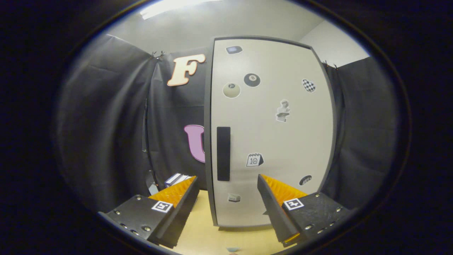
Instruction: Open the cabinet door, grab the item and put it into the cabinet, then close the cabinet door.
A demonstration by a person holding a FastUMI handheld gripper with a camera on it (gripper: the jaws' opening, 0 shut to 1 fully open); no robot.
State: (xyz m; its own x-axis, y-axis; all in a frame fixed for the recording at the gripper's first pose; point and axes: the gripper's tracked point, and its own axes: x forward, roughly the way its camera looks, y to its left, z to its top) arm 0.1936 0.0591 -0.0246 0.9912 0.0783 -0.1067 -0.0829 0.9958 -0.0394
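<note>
Low in the frame, the gripper (226,205) has its two fingers spread wide with nothing between them, each carrying one square marker tag. Under them runs a pale wooden tabletop (205,233). Just behind the left fingertip, at lower left of centre, lies one small boxed item (176,179), white with a dark edge, partly hidden by that finger. Straight ahead, filling the centre, stands the cabinet (272,141), its single light door (283,141) closed and upright. One dark vertical handle (223,153) sits near the door's left edge, at mid-height. Eight small stickers (251,80) are scattered over the door.
</note>
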